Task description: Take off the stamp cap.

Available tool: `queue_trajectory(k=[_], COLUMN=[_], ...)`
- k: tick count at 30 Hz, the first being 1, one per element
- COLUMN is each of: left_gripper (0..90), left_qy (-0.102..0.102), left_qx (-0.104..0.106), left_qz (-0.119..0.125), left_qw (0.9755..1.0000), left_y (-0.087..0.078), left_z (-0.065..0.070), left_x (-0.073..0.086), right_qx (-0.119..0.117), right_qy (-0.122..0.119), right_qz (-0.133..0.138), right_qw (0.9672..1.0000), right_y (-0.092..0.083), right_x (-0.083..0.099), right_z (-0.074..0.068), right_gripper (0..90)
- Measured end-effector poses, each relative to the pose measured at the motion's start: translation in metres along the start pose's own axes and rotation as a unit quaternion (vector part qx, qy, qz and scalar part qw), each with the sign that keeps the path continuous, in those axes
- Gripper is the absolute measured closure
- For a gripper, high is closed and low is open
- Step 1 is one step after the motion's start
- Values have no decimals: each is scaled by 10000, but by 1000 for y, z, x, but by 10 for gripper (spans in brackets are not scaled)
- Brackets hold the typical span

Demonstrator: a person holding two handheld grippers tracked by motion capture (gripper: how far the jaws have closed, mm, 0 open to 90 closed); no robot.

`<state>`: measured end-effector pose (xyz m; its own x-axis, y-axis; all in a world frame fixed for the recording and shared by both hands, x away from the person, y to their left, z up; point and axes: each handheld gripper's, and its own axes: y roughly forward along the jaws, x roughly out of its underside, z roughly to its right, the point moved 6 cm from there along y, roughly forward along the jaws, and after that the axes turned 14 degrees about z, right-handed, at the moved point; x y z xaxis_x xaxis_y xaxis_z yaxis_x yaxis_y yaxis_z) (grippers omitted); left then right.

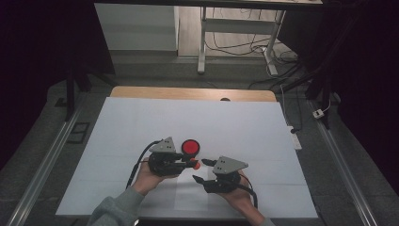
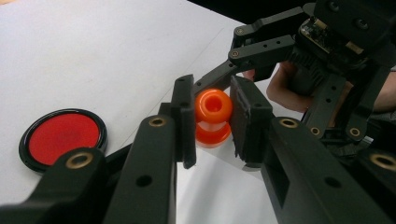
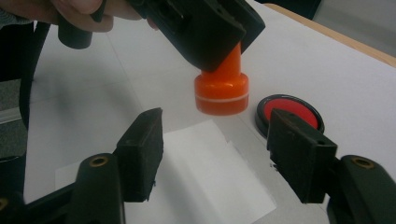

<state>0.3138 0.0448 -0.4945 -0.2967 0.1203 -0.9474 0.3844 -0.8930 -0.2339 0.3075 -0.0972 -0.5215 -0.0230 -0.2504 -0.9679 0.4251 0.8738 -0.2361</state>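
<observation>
— Orange piece (image 2: 213, 116) — where is it?
— Clamped in the left gripper (image 2: 212, 122), above the white sheet (image 1: 141, 127), near the red disc (image 1: 190, 147).
— Right gripper (image 3: 215, 156)?
— Jaws apart, nothing between.

White-covered table (image 1: 141, 122), wooden far edge bare; round red black-rimmed disc (image 1: 191, 147) flat near the middle, white paper sheet (image 3: 210, 172) toward the near edge.

I see my left gripper (image 1: 192, 164) clamped on a small orange plastic piece (image 1: 196, 164) — the round red black-rimmed disc (image 1: 191, 147) just beyond — right gripper (image 1: 202, 170) open, near.
</observation>
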Motion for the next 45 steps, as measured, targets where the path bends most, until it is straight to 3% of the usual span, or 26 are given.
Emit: queue_trajectory(k=[17, 34, 45], left_gripper=[726, 726, 723], left_qy=[-4, -2, -21], left_qx=[19, 27, 57], left_qz=[-36, -47, -33], left_qw=[10000, 10000, 10000], left_y=[2, 2, 2], left_z=[1, 1, 1], left_x=[2, 3, 4], right_qx=[5, -9, 22], right_qy=[-19, -75, -144], right_qz=[-120, -183, -188], right_qw=[9999, 9998, 9997], right_y=[6, 8, 8], right_x=[-1, -3, -3], right_z=[1, 0, 0], right_gripper=[529, 627, 640])
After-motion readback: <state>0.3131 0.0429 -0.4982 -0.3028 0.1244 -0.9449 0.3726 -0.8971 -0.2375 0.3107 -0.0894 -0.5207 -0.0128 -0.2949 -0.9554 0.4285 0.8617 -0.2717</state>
